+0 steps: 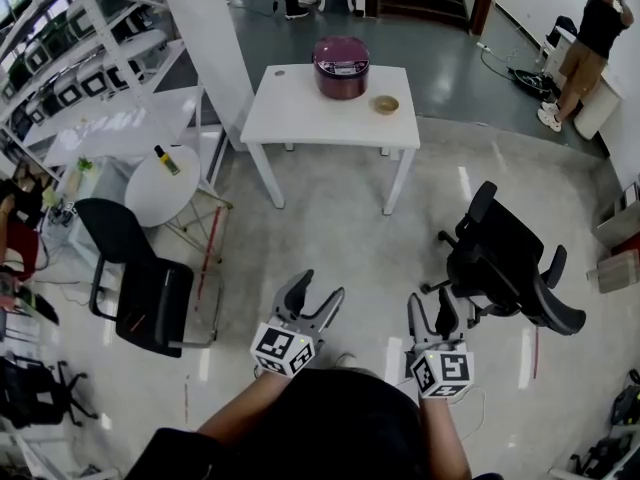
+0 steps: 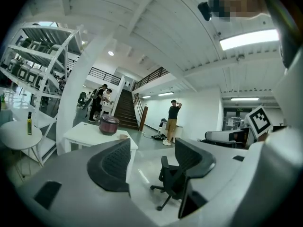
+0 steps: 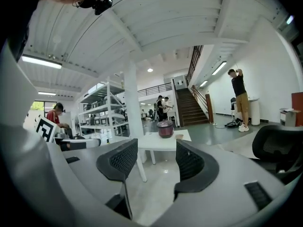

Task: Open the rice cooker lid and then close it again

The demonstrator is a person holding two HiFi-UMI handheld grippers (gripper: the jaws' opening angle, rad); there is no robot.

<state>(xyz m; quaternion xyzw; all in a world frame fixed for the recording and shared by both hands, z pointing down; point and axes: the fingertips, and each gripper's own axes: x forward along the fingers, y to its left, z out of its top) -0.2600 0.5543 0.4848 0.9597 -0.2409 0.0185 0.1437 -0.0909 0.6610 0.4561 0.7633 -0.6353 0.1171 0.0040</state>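
Note:
The maroon rice cooker (image 1: 341,66) stands with its lid down on the far side of a white table (image 1: 300,118), well ahead of me. It shows small in the left gripper view (image 2: 109,125) and in the right gripper view (image 3: 165,128). My left gripper (image 1: 320,285) and right gripper (image 1: 430,298) are held side by side close to my body, far short of the table. Both point roughly level toward it. The left gripper (image 2: 152,157) stands open with only floor between its jaws. The right gripper (image 3: 156,160) is open too and holds nothing.
A small tan bowl (image 1: 386,104) sits on the table beside the cooker. A black office chair (image 1: 505,258) stands right of my path and a black chair (image 1: 140,278) left. A round white table (image 1: 165,183) carries a bottle (image 1: 167,160). Shelving (image 1: 60,58) lines the left. A person (image 1: 590,48) stands far right.

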